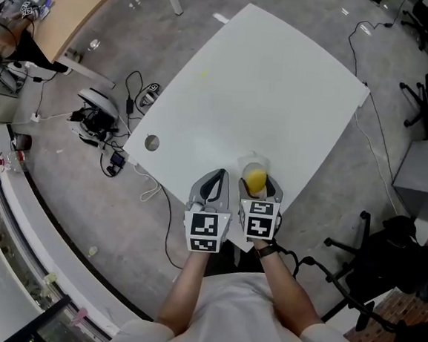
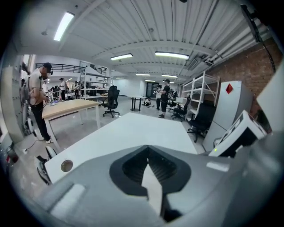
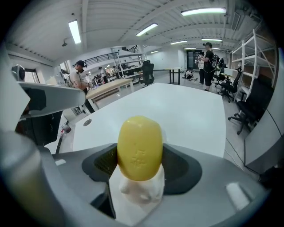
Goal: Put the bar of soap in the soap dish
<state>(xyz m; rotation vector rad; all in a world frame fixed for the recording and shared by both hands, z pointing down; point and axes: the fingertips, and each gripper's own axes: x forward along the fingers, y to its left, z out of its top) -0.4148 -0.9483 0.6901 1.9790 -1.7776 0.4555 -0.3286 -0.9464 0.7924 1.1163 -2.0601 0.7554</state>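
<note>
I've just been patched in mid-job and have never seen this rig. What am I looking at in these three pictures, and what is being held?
There is no robot here: a person holds a pair of tongs in each hand. The head view comes from a camera on the person's head, looking down. The other two views come from cameras riding on each pair of tongs, looking along the jaws. The left tongs are shut with nothing between them. The right tongs are shut on the yellow bar of soap, which stands on end right above the white soap dish; I cannot tell whether they touch. The dish sits on the white table, near the edge closest to the person.
</note>
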